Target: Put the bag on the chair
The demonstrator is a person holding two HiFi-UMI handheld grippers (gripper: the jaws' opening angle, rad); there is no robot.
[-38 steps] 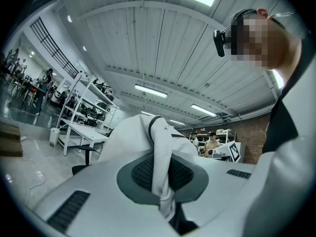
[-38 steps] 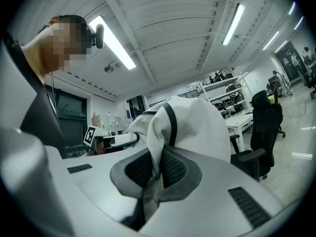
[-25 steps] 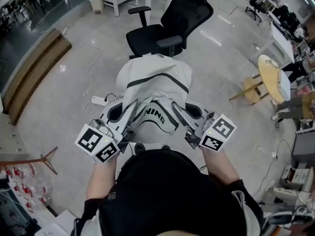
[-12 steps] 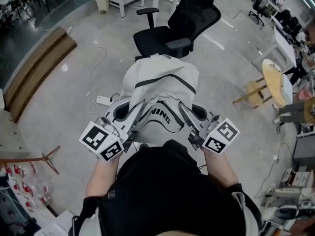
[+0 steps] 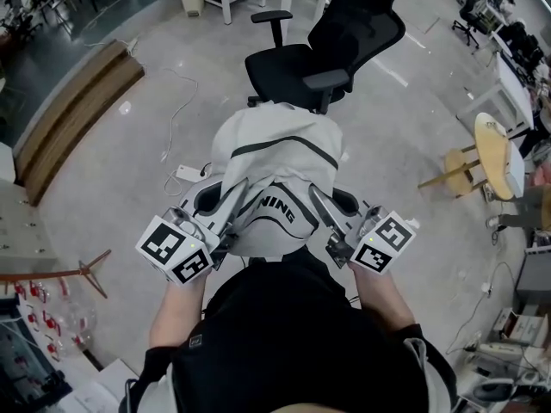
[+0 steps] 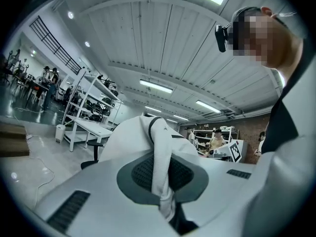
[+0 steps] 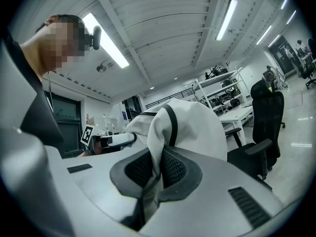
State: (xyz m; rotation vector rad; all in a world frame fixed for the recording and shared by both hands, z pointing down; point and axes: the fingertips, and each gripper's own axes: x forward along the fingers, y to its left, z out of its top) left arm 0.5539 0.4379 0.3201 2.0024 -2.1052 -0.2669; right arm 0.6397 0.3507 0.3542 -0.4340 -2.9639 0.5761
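Left gripper (image 5: 215, 209), right gripper (image 5: 340, 206) clamped on bag (image 5: 275, 149); chair (image 5: 331, 46) nearer (bag aloft).

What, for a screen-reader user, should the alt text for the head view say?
Seen from above, a person holds a white backpack up by its straps, with the left gripper and the right gripper each clamped shut on one strap. A black office chair stands just beyond the backpack on a grey floor.

Grey floor (image 5: 112, 188) (glossy) carries a black chair (image 5: 288, 63) and white power strip (image 5: 187, 173).
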